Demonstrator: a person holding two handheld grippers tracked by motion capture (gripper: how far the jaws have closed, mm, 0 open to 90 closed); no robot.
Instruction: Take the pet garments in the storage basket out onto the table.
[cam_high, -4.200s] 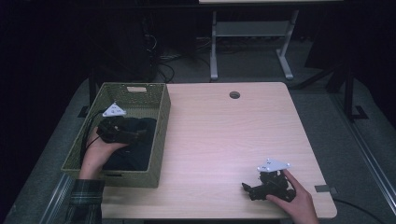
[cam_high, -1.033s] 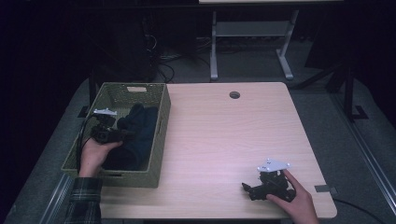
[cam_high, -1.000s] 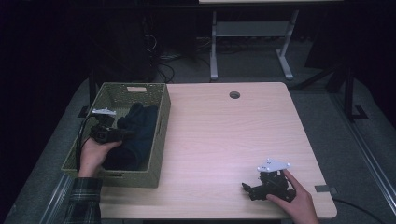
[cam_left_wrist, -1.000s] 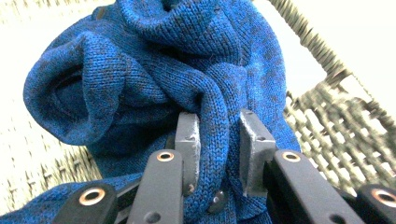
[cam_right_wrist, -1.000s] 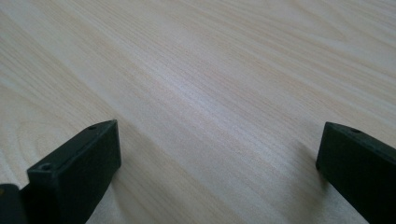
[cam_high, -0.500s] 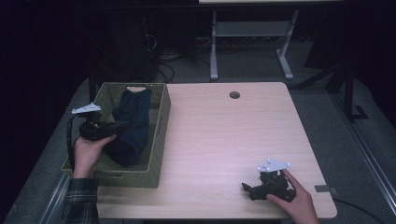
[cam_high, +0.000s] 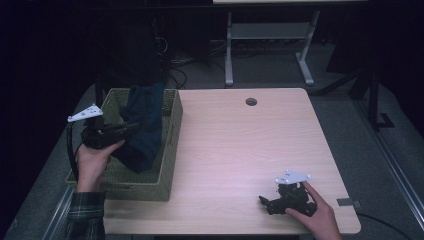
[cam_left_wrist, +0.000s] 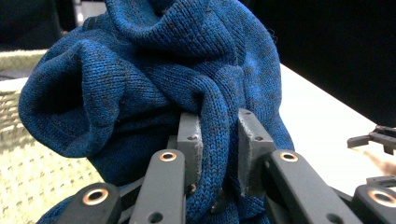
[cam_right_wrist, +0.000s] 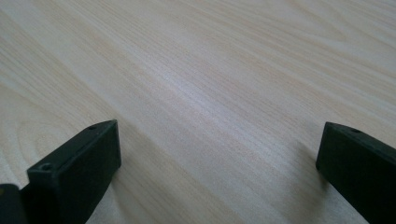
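A dark blue knitted garment (cam_high: 145, 125) hangs partly lifted out of the woven green basket (cam_high: 167, 165) at the table's left side. My left gripper (cam_high: 131, 129) is shut on a fold of that garment (cam_left_wrist: 140, 93), the knit pinched between its grey pads (cam_left_wrist: 190, 140). Near the table's front right corner my right gripper (cam_high: 264, 202) rests low on the wood, held by a hand. In the right gripper view its jaws stand wide apart over bare tabletop (cam_right_wrist: 210, 93), so my right gripper (cam_right_wrist: 217, 158) is open and holds nothing.
The light wooden table (cam_high: 250, 150) has a round cable hole (cam_high: 251, 101) near its far edge. A metal desk frame (cam_high: 265, 45) stands on the floor behind. The basket's wall rises between the garment and the open tabletop.
My left gripper has risen and drawn back toward the basket's left wall, pulling the blue garment up so it hangs taller. The right gripper has stayed still.
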